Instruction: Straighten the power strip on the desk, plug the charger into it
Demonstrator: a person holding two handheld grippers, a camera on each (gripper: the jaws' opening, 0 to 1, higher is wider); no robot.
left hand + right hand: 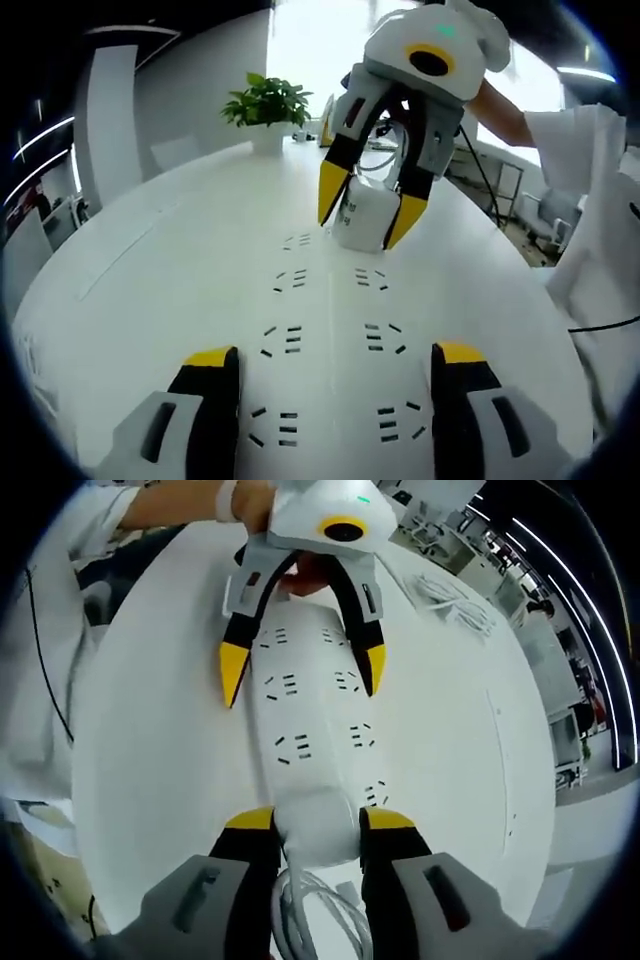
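Note:
A white power strip (330,300) with several rows of sockets lies lengthwise on the white table (150,260). My left gripper (332,358) is open, its yellow-tipped jaws low on either side of the strip's near end. In the right gripper view the left gripper (303,670) straddles the far part of the power strip (310,715). My right gripper (318,820) is shut on a white charger (318,840), whose white cable (310,910) trails back between the jaws. From the left gripper view, the right gripper (368,212) holds the charger (360,220) just above the strip's far end.
A potted plant (266,105) stands at the table's far end. A person's white sleeve (590,200) is at the right. A loose coil of white cable (450,595) lies on the table beside the strip. Office chairs and desks surround the table.

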